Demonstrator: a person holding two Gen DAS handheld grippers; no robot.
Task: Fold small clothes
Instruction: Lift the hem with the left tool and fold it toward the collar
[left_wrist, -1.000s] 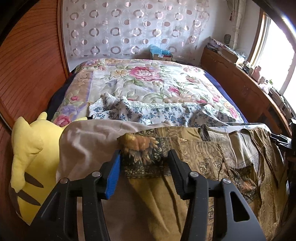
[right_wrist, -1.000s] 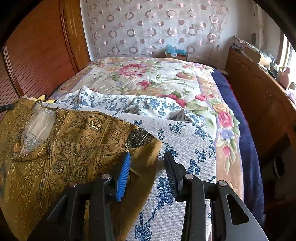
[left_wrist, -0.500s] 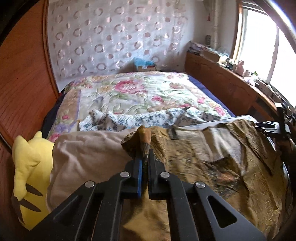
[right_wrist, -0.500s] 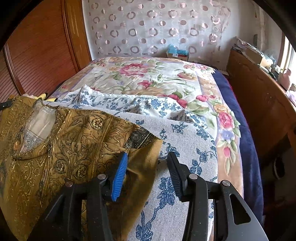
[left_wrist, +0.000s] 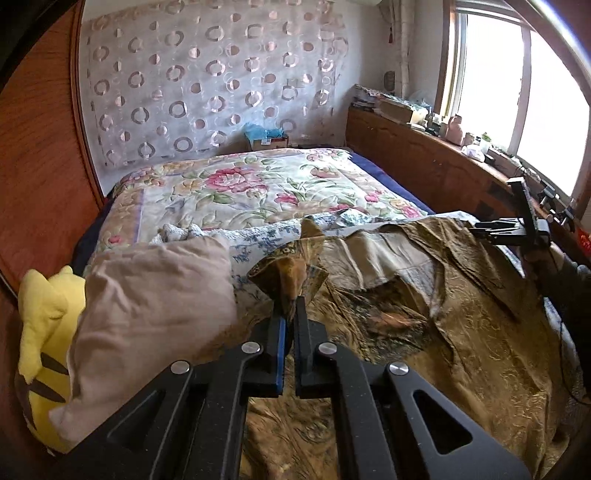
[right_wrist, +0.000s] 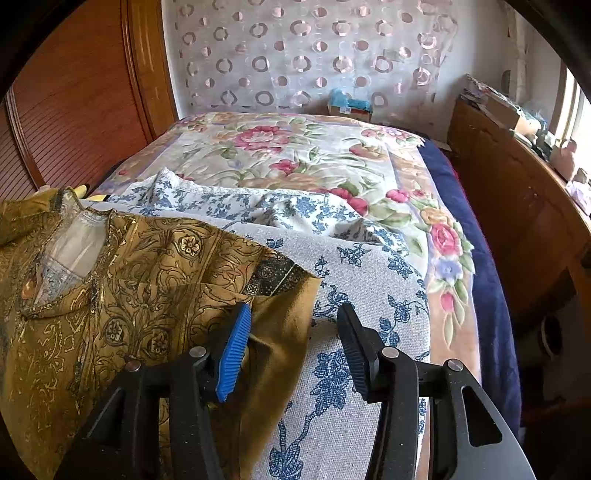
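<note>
Here, your left gripper (left_wrist: 290, 314) had its jaws pinched shut on a bunched corner of the gold garment (left_wrist: 461, 332), a thin, slightly shiny fabric printed with dark scrollwork and rosettes, edged by a darker patterned band. The pinched corner stood up in a crumpled peak above the jaws, while the rest of the garment lay spread and wrinkled across the near end of the bed (left_wrist: 258, 184), its pale lining showing where the cloth was turned back. You held that gripper angled downward over the garment.

Your right gripper (right_wrist: 291, 332) also pointed down at a slant, its jaws opening, with one ribbed blue pad and one black pad standing apart. The plain mustard hem of the gold garment (right_wrist: 147, 295) lay below and between them, and neither pad pressed on it. In the left wrist view this gripper (left_wrist: 480, 230) showed at the far right edge, held by your hand (left_wrist: 535, 258) in a dark sleeve.

Under the garment lay a coarse-woven grey cloth (right_wrist: 369, 295) with blue flower sprigs. A soft beige pillow (left_wrist: 147, 314) sat just beside the garment, touching a yellow plush toy (left_wrist: 44, 332). A quilted floral bedspread (right_wrist: 295, 155) covered the bed. No writing could be read.
</note>
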